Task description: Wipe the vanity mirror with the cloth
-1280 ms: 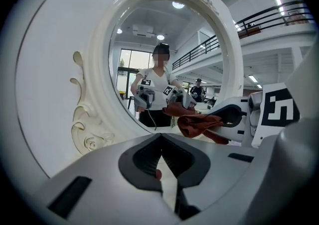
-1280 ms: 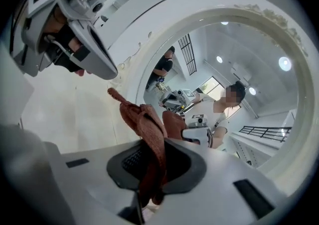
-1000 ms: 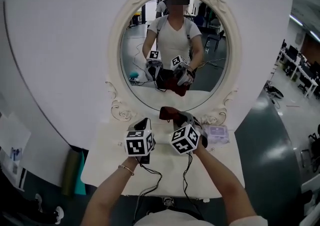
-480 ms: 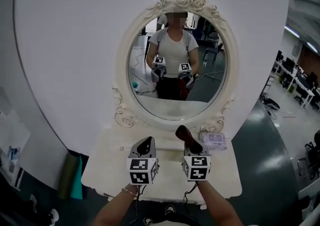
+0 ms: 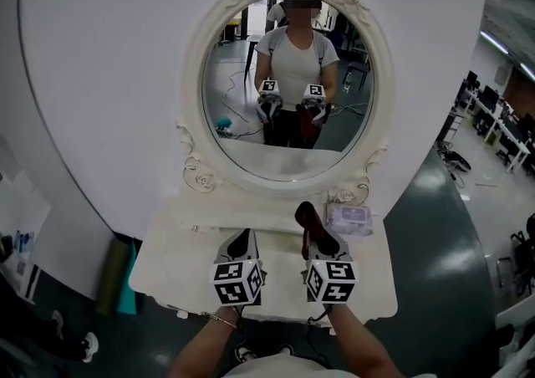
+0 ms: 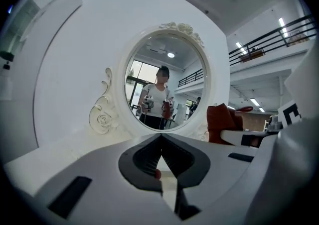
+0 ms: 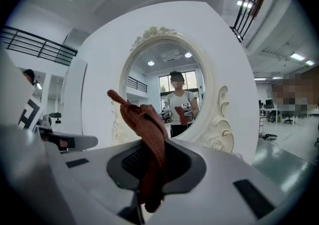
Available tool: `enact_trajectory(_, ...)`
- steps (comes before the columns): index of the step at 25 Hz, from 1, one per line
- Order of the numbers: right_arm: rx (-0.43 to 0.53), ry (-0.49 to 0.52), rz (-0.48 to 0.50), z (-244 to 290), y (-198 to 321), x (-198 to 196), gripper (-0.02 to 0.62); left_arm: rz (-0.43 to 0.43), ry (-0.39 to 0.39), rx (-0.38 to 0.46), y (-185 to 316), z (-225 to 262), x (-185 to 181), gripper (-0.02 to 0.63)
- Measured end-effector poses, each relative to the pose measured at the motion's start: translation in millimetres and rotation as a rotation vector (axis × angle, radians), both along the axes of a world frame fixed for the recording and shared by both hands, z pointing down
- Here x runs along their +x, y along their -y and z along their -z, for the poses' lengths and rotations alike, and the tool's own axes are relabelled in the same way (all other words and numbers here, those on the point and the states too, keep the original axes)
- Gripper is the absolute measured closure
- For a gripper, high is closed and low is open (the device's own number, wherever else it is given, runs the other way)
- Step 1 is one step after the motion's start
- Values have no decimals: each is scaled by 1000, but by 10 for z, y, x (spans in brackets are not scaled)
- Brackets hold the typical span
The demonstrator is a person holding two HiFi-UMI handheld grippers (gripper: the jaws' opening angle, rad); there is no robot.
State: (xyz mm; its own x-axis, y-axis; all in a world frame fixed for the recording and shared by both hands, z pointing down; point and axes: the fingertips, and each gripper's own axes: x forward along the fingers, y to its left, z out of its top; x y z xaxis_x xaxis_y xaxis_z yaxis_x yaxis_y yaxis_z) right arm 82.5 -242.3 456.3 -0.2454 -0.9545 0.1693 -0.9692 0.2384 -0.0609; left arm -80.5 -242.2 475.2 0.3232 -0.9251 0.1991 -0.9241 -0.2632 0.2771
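Note:
The oval vanity mirror (image 5: pixel 288 88) in its ornate white frame stands upright on the white table, and it reflects the person and both grippers. My right gripper (image 5: pixel 316 242) is shut on a dark red cloth (image 5: pixel 311 226), which sticks up past the jaws (image 7: pixel 147 129). It hovers over the table's front half, well short of the glass (image 7: pixel 164 84). My left gripper (image 5: pixel 241 244) is beside it on the left, level with it, jaws shut and empty (image 6: pixel 160 137). From the left gripper view the cloth (image 6: pixel 222 122) shows at the right, in front of the mirror (image 6: pixel 164 87).
The white vanity table (image 5: pixel 175 259) carries a small clear packet (image 5: pixel 349 219) at the mirror's right foot. A teal and green item (image 5: pixel 125 276) leans by the table's left side. Office desks (image 5: pixel 501 109) stand far off at the right.
Both grippers have drawn back from the mirror's base toward the table's front edge. The cloth has stayed in the right gripper. In the last half second they barely moved.

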Motion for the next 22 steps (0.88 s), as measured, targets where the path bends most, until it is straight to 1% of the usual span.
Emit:
enact_trajectory(2,-3,7,0,-17,-17,103,534,8,-24,-10,-30,-12,54,600)
enact_trajectory(7,-23,51,9,-112,-24,235,534,27,-10,-22,-31,-79,126,600)
enact_trajectory(9,-35,56,24,-135,-46,243,534,27,-12,-34,-36,-117,168,600)
enact_trajectory(13,-24,79,31,-101,-57,257,535,14,2,-38,-50,-147,258,600)
enact_trajectory(15,-25,85,40,-96,-61,231,535,13,-3,-42,-76,-153,270,600)
enact_trajectory(22,-26,102,61,-81,-68,123,535,24,19,-29,-110,-120,188,600)
